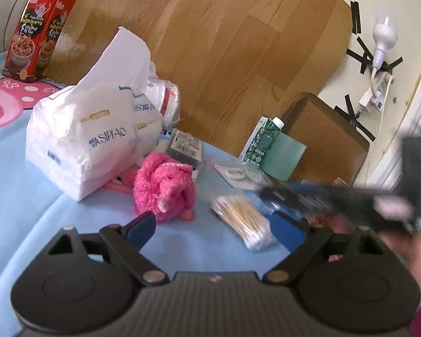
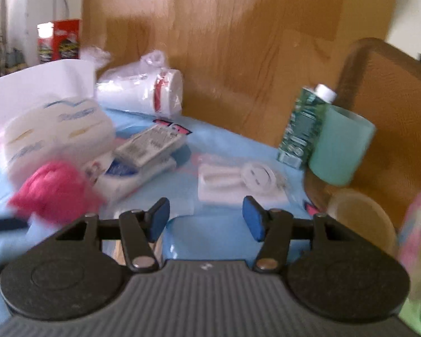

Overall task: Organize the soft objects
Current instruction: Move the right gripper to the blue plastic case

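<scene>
A fluffy pink soft item lies on the blue cloth, just ahead of my left gripper's left finger. My left gripper is open wide, low over the cloth; a bag of cotton swabs lies ahead between its fingers, untouched. A white tissue pack stands behind the pink item. In the right wrist view my right gripper is open with nothing between its pads. The pink item is a blur to its left, in front of the tissue pack.
Sleeved white cups, a barcoded packet, a white cable pack, a green carton and a teal cup lie around. A red snack box stands far left. A chair is at the right edge.
</scene>
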Tool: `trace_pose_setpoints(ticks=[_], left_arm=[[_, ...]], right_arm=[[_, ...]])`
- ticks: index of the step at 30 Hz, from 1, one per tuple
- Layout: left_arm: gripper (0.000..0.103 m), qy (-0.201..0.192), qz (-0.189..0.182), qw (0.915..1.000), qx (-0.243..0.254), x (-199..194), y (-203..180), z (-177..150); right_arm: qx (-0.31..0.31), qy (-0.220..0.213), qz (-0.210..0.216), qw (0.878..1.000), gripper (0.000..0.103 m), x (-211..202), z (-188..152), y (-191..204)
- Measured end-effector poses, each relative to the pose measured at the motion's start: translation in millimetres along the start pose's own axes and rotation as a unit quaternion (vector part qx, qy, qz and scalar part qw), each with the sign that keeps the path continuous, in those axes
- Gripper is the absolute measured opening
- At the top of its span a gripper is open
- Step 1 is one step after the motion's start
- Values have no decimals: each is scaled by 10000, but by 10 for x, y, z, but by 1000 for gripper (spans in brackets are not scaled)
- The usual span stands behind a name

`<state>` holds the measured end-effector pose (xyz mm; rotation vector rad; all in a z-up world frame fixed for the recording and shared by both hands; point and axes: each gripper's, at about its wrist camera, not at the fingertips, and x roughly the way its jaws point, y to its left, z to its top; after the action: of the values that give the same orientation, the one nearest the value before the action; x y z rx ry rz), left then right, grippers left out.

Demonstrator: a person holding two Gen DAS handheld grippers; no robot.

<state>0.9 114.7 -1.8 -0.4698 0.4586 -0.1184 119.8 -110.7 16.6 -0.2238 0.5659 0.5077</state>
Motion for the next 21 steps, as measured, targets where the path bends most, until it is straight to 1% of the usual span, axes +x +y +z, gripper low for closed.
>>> trace_pose_setpoints(ticks=[2, 5, 6, 7, 9, 11, 13, 14, 15, 16, 18, 19, 21], left_arm=[[94, -10, -23, 10000, -12, -6, -3, -4], [94, -7, -18, 10000, 22, 1, -13, -5], [94, -4, -17, 10000, 40, 4, -20, -8], [94, -10, -16, 10000, 58, 2, -27, -13], [94, -20, -24, 9999, 102, 4, -33, -10], [94, -2, -7, 9999, 140, 16, -37, -6], [94, -23, -1, 9999, 146, 11, -33, -7], [95, -41, 0, 9999, 135, 5, -28, -7], [96, -53, 7, 9999, 122, 1, -25, -6], [96, -57, 13, 9999, 113, 0, -23, -6], [96, -38, 2, 9999, 112, 6, -22, -4], [96, -30, -5, 9999, 122, 9, -24, -4], [96, -29, -25, 9999, 145, 9, -27, -3]], right_arm=[[53, -124, 187, 9997, 60, -306, -240, -49], [305, 126, 442, 9985, 60, -545, -573, -142], [374, 115, 494, 9980, 60, -611, -666, -156], [474, 29, 503, 9976, 60, -704, -765, -174], [699, -144, 434, 9965, 60, -822, -846, -202], [876, -335, 366, 9949, 62, -825, -762, -209], [1126, -568, 213, 9918, 77, -841, -628, -234], [1312, -644, 118, 9892, 91, -778, -535, -233], [1527, -709, 62, 9857, 95, -709, -454, -238], [1744, -742, 47, 9819, 95, -626, -379, -237], [1989, -594, 2, 9782, 96, -444, -258, -202], [1999, -463, -74, 9787, 97, -327, -201, -157], [1819, -150, -338, 9826, 97, -101, -120, -76]])
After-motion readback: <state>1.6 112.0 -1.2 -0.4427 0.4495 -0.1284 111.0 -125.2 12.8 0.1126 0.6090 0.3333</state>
